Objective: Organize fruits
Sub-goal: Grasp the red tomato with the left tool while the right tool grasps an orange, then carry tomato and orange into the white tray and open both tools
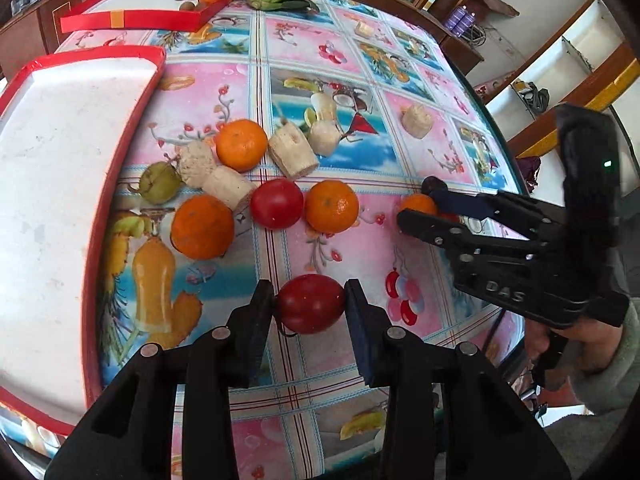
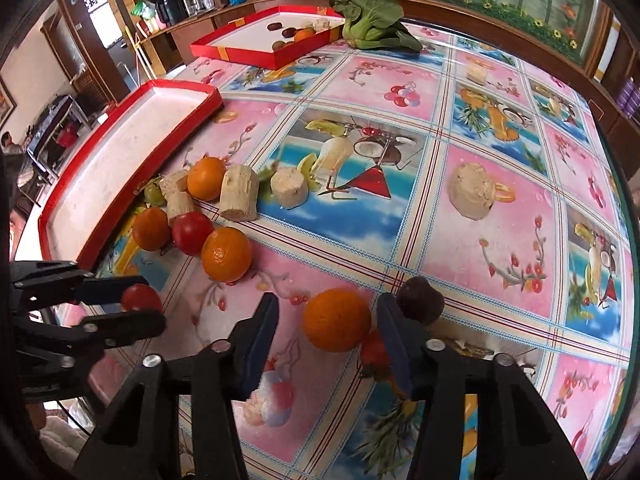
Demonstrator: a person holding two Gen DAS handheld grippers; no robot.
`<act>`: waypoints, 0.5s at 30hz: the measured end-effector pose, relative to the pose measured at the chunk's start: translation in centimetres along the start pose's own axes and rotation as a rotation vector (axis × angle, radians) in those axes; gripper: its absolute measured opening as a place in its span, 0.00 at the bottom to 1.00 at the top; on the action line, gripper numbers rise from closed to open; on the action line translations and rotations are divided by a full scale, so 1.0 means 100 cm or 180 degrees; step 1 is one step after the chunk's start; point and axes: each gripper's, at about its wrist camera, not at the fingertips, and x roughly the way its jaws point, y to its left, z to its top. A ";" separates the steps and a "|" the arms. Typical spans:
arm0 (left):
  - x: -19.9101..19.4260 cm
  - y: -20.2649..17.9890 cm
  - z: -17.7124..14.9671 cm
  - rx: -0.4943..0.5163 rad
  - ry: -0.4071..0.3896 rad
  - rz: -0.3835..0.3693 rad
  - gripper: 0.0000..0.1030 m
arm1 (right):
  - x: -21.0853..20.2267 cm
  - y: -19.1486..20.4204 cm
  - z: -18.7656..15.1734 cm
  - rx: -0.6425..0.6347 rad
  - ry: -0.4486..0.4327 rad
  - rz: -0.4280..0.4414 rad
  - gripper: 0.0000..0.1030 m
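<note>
- Red tomato (image 1: pixel 310 308) pinched between the left tongs (image 1: pixel 309 314), low over the surface (image 1: pixel 360 240), ready for the empty red tray (image 1: pixel 60 180).
- Right wrist: right tongs (image 2: pixel 326 332) straddle an orange (image 2: pixel 336 318), left pad clear, not gripping.

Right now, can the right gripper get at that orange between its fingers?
Probably yes. The right gripper already straddles the orange, its right finger touching it, the left one apart; the dark fruit sits outside.

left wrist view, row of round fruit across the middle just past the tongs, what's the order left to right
big orange → red tomato → second orange → small orange between the right tongs
</note>
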 end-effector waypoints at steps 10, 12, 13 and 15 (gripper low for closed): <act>-0.046 0.038 0.015 -0.0095 -0.0244 0.0134 0.33 | 0.005 0.005 -0.001 -0.0047 0.0004 -0.0163 0.45; -0.054 0.052 0.014 -0.0126 -0.0268 0.0210 0.33 | 0.006 0.008 -0.001 -0.0079 -0.0001 -0.0220 0.45; -0.057 0.060 0.013 -0.0154 -0.0278 0.0257 0.33 | 0.007 0.008 -0.001 -0.0090 -0.0003 -0.0240 0.45; -0.062 0.078 0.010 -0.0228 -0.0283 0.0346 0.33 | 0.007 0.010 -0.001 -0.0111 -0.0007 -0.0278 0.45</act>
